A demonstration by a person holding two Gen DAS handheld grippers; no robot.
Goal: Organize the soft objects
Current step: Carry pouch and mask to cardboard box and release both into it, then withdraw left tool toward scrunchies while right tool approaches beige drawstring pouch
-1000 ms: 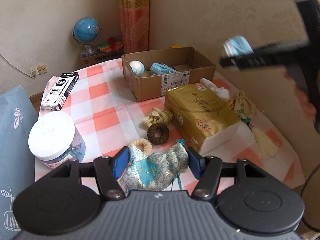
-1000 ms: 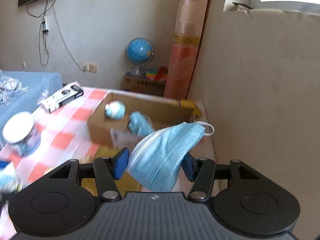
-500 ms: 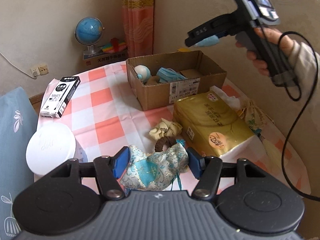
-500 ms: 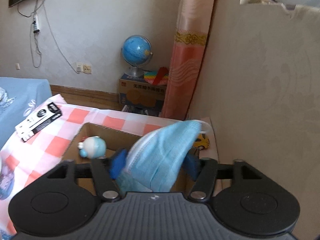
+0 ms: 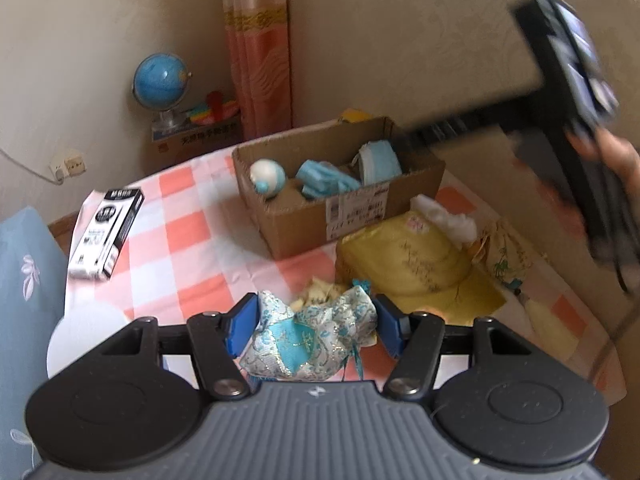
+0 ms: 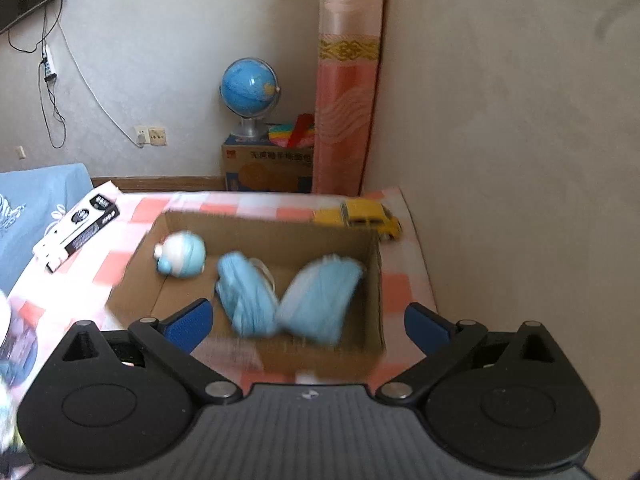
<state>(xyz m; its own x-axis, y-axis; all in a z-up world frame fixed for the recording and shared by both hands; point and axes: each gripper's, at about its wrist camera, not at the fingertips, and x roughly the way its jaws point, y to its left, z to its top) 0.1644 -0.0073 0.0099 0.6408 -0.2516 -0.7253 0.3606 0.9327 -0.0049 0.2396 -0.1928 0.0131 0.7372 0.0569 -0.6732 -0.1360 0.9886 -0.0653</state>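
Left wrist view: the left gripper (image 5: 316, 326) is squeezing a soft turquoise-and-silver brocade pouch (image 5: 310, 330) over the checked tablecloth (image 5: 192, 240); it is light and crumpling, best held mid-body.
Right wrist view: the right gripper (image 6: 308, 324), jaws having just been opening, is standing wide with nothing pinched; a limp pale-blue face mask (image 6: 320, 300) is dropping into the brown cardboard box (image 6: 374, 280).

The right gripper (image 6: 308, 322), jaws just spread wide and empty, hangs over the box (image 6: 376, 280); a mask (image 6: 320, 300) lies inside at 12 o'clock.
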